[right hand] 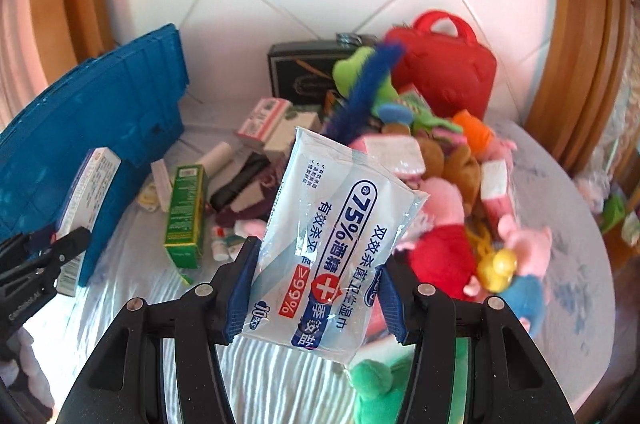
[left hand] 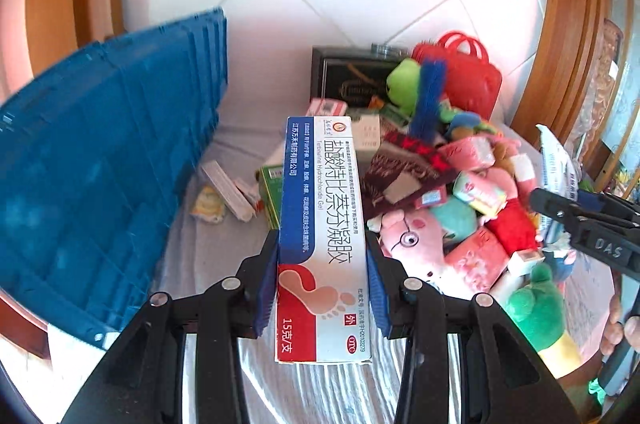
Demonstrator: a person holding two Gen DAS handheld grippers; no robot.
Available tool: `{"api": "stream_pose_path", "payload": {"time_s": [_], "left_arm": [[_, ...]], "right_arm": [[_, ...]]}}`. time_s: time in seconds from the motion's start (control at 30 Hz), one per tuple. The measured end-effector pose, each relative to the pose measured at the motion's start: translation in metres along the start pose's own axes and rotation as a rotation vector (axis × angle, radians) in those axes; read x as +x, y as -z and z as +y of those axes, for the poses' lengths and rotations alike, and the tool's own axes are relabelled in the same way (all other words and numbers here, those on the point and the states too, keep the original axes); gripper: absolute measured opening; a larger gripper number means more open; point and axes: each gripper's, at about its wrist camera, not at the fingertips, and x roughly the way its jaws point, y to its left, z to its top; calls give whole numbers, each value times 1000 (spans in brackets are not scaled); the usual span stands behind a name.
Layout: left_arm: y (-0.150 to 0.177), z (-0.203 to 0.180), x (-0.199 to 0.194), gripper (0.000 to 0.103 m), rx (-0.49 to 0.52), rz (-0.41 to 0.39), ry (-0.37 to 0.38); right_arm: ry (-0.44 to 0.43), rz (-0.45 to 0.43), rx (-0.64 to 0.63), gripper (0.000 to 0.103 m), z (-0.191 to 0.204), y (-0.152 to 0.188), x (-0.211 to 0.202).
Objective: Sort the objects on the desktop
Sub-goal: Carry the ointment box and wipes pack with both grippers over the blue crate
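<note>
My left gripper point(left hand: 322, 284) is shut on a long white, blue and red medicine box point(left hand: 320, 224) with a foot picture, held above the table. It shows in the right wrist view too point(right hand: 86, 208), in front of the blue crate. My right gripper point(right hand: 316, 288) is shut on a clear pack of 75% alcohol wipes point(right hand: 340, 244), held above the cloth. The right gripper also shows at the right edge of the left wrist view point(left hand: 580, 220), holding the pack point(left hand: 556, 160).
A blue plastic crate point(left hand: 100, 152) stands at the left. A heap of plush toys point(left hand: 460, 216), small medicine boxes point(right hand: 186, 212), a red toy case point(right hand: 444, 64) and a black box point(right hand: 300, 72) cover the cloth-covered table. A tiled wall is behind.
</note>
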Motion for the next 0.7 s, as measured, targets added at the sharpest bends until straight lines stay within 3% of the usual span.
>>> {"api": "stream_pose_path", "payload": {"time_s": [0.17,0.37,0.53,0.7], "left_arm": [[-14,6,-42,39,10,-94,-28],[-39,40,-86,39,11,-213,-70],[-60,99,-114,39,30,-292,-98],[-84,186,-136,39,60,-334,-149]], "right_arm": [[-37,-73,-61,54,29,-15,-24],[-89,-183,-126,54,85,-47,-56],[-130,-262,-162,54,161,-81,-74],[-164,-310,-158,54,262,-122,-75]]}}
